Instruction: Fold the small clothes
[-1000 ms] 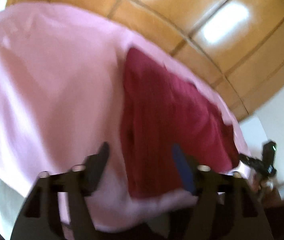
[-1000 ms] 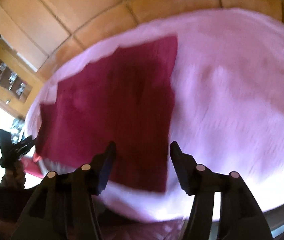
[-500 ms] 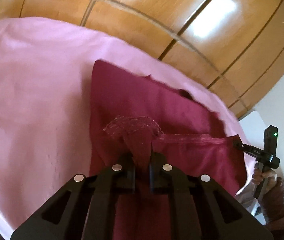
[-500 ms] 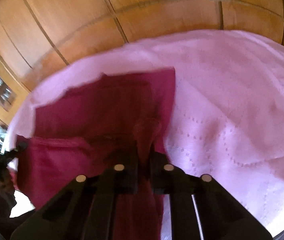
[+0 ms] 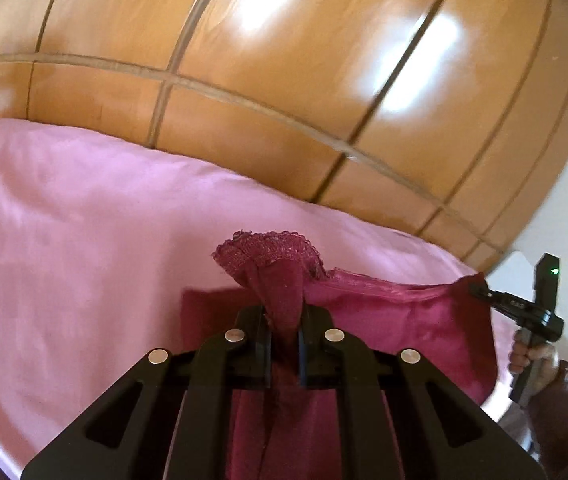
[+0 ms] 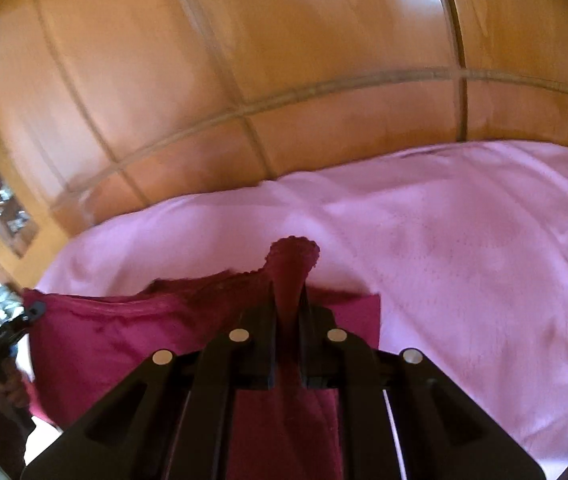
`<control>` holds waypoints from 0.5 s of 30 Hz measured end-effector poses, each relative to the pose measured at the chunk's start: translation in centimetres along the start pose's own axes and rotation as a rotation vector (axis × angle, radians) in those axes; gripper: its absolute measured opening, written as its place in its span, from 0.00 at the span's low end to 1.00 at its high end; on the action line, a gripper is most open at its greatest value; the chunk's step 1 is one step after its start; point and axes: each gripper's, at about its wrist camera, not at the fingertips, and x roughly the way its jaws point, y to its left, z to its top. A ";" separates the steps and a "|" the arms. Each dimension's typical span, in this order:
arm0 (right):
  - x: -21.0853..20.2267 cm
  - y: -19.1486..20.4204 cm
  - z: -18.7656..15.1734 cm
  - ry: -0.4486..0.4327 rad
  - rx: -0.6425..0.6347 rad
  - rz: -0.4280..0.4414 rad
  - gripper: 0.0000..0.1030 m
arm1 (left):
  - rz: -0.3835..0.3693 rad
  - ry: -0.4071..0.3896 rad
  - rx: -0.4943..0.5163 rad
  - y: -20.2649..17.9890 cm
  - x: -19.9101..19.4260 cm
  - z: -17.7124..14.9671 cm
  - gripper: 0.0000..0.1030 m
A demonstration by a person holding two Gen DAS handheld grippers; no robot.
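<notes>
A dark red garment (image 5: 411, 320) with a lace-trimmed edge hangs stretched between my two grippers over a pink bedsheet (image 5: 84, 240). My left gripper (image 5: 284, 320) is shut on one lace corner, which bunches up above the jaws. My right gripper (image 6: 287, 316) is shut on the other corner of the garment (image 6: 124, 340). Each gripper shows in the other's view: the right one (image 5: 483, 290) at the garment's far right end, the left one (image 6: 32, 312) at its far left end. The lower part of the garment lies behind the gripper bodies.
A glossy wooden wardrobe (image 5: 284, 60) stands close behind the bed and fills the upper half of both views. The pink sheet (image 6: 463, 260) spreads wide to the right in the right wrist view. A white wall (image 5: 563, 220) is at far right.
A second ago both grippers were open above the flat garment. They closed on its near corners and have lifted that edge up off the sheet, tilting the views towards the wardrobe.
</notes>
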 end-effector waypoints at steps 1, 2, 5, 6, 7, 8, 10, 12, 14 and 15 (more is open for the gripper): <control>1.0 -0.3 0.1 0.012 0.008 -0.014 0.07 | 0.022 0.020 -0.014 0.5 1.5 0.4 0.07; 2.9 -0.7 0.4 0.034 0.018 -0.041 0.07 | 0.045 0.042 -0.027 1.2 2.9 0.6 0.07; 6.7 -1.5 0.0 0.098 0.023 -0.087 0.08 | 0.157 0.125 -0.052 2.8 7.2 -0.1 0.08; 7.6 -1.7 -0.3 0.116 0.021 -0.098 0.08 | 0.188 0.158 -0.065 3.5 8.4 -0.4 0.08; 8.4 -2.0 -0.6 0.137 0.015 -0.107 0.10 | 0.206 0.192 -0.076 4.1 9.4 -0.9 0.09; 8.9 -2.2 -0.9 0.152 0.009 -0.112 0.12 | 0.214 0.215 -0.080 4.5 10.1 -1.5 0.09; 8.6 -2.5 -1.3 0.154 0.017 -0.096 0.34 | 0.219 0.197 -0.078 4.5 9.9 -1.4 0.09; 6.7 -2.7 -1.5 0.135 0.022 -0.043 0.47 | 0.233 0.184 -0.063 4.1 8.8 -1.2 0.16; 4.5 -2.9 -2.3 0.128 0.014 0.010 0.51 | 0.264 0.168 -0.043 3.8 7.3 -1.2 0.35; 3.3 -3.0 -2.9 0.129 0.013 0.039 0.51 | 0.280 0.148 -0.028 3.6 6.1 -1.5 0.44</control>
